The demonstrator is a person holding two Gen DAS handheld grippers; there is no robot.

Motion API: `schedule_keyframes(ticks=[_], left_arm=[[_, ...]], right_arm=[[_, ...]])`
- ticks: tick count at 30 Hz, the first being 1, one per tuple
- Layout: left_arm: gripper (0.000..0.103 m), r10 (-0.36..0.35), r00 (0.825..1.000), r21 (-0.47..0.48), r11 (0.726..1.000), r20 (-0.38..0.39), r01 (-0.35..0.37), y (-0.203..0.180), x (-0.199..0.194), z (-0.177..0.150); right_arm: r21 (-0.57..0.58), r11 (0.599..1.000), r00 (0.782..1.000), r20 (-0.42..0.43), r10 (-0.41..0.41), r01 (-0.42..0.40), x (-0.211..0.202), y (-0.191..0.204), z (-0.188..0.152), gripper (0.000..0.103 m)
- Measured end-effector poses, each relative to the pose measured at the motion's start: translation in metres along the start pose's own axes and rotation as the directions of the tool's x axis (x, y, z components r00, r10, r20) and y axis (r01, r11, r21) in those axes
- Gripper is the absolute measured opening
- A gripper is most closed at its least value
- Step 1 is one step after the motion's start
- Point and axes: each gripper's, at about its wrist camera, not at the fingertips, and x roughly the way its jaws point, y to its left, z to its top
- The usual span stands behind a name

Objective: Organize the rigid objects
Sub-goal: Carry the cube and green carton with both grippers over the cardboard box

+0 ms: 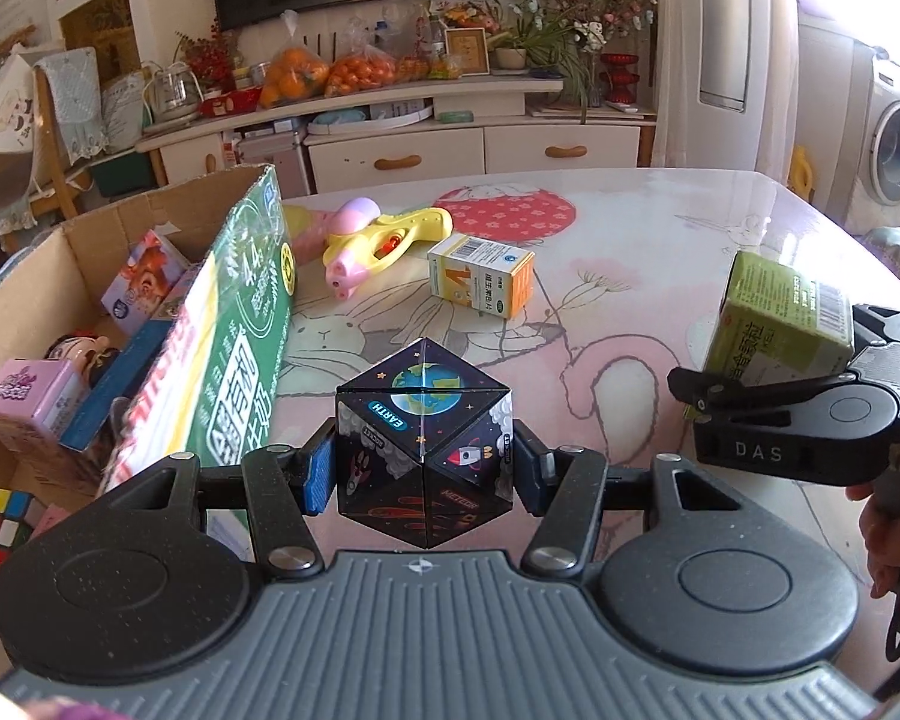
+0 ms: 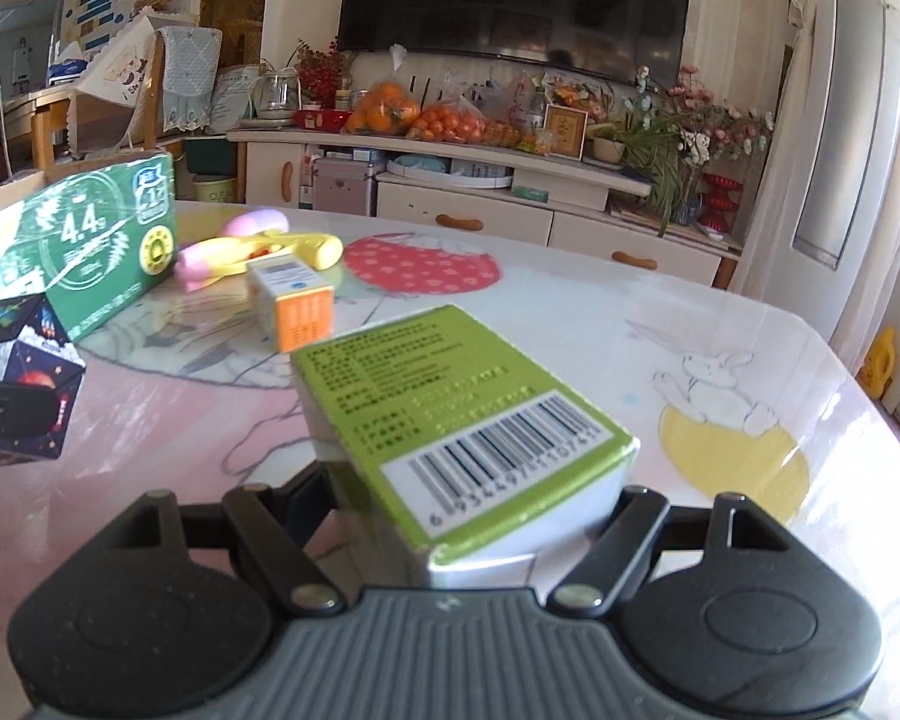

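Cardboard box (image 1: pixel 90 276) walling left, orange carton (image 1: pixel 483 276) and toy gun (image 1: pixel 384 240) ahead, tabletop (image 1: pixel 630 252) open right

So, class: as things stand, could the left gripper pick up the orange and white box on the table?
Probably not: the left gripper is shut on the space cube, though the path to the orange and white box looks clear.

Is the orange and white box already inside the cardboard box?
No, the orange and white box lies on the table, beside the toy gun, outside the cardboard box.
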Motion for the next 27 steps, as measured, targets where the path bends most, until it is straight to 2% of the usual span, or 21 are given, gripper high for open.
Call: schedule_keyframes(ticks=[11,27], left_arm=[[0.07,-0.041,0.998,0.041,0.998,0.044,0.039,-0.003,-0.008,-0.006],[0.07,-0.088,0.987,0.023,0.996,0.132,0.085,0.01,-0.026,0.007]], right_arm=[[0.024,1.0,1.0,-0.011,0.019,-0.018,-0.029,0.019,-0.007,0.078],[0.011,1.0,1.0,0.005,0.026,-0.026,-0.062,0.04,-0.007,0.078]])
